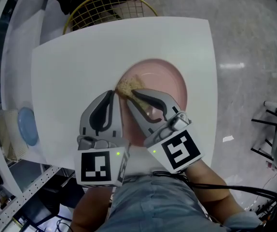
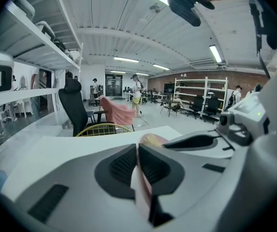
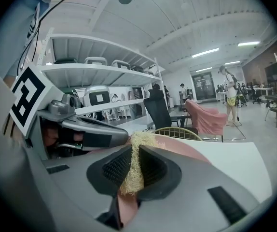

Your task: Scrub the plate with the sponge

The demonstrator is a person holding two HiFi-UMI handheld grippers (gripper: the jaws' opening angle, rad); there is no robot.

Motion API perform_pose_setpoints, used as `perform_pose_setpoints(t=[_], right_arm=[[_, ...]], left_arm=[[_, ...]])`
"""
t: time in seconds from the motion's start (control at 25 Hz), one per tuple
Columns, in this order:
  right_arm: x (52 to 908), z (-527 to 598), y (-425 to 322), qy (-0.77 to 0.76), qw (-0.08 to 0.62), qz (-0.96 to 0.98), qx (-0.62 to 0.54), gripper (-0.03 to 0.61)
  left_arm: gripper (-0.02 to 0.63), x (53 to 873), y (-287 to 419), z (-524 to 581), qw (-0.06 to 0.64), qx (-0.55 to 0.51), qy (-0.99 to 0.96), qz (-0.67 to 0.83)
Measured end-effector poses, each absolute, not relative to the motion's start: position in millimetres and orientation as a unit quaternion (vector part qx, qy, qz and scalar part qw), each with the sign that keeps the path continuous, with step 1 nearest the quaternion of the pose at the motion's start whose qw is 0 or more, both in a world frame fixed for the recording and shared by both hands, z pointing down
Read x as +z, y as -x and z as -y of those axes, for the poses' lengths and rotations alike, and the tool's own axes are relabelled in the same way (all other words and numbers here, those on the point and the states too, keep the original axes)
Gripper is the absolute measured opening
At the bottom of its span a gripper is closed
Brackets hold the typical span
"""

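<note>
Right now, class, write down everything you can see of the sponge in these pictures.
The sponge is a pale straw-coloured pad of coarse, loofah-like fibres. The right claw is shut on it, pinching its middle thin, and a frayed tuft sticks out past the jaw tips. It rests on the pink plate, near its far left rim.

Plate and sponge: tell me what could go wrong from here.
1. The left tool is shut only on the rim of the plate, so a hard scrub could twist the plate out of it or slide it across the table.
2. The right tool pinches the sponge by a thin strip; it might slip out, leaving hard tips on the plate.
3. The two tools' tips sit close together and may knock.
</note>
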State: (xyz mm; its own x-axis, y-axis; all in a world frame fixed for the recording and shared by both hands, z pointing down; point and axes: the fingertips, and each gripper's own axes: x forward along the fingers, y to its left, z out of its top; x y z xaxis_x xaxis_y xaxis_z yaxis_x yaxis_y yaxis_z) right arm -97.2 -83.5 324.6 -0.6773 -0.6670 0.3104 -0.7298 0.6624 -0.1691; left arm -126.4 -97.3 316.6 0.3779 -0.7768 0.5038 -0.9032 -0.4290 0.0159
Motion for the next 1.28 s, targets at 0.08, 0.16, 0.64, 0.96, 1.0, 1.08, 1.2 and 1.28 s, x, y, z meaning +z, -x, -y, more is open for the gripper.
perform_pose_setpoints(t=[0.08,0.16,0.64,0.96,1.0,1.08,1.2,1.28], right_arm=[[324.5,76.6,99.2,-0.378,0.107,0.908,0.142,0.054],[323.7,71.1,98.4,-0.376,0.099,0.91,0.145,0.052],[327.8,24.7,101.6,-0.328,0.09,0.926,0.166,0.052],[337.1,-8.9,114.2,-0.28,0.099,0.938,0.177,0.051],[338.8,-12.1,113.5,-0.278,0.099,0.938,0.179,0.051],[342.6,-17.3,111.1,-0.275,0.102,0.938,0.185,0.051],[350.2,-24.3,105.8,-0.271,0.111,0.936,0.193,0.051],[356.6,-29.5,101.9,-0.269,0.12,0.935,0.2,0.051]], left_arm=[[0.023,316.6,124.4,96.5,0.144,0.218,-0.818,0.512],[0.023,315.9,122.9,94.8,0.139,0.217,-0.82,0.511],[0.023,312.3,119.4,85.8,0.122,0.222,-0.819,0.514],[0.023,307.9,116.9,79.4,0.114,0.224,-0.82,0.515],[0.023,307.4,116.4,78.4,0.113,0.224,-0.82,0.515],[0.025,306.0,114.5,76.6,0.109,0.223,-0.821,0.515],[0.023,305.2,111.8,74.9,0.106,0.222,-0.821,0.514],[0.023,305.5,112.2,74.4,0.106,0.222,-0.821,0.516]])
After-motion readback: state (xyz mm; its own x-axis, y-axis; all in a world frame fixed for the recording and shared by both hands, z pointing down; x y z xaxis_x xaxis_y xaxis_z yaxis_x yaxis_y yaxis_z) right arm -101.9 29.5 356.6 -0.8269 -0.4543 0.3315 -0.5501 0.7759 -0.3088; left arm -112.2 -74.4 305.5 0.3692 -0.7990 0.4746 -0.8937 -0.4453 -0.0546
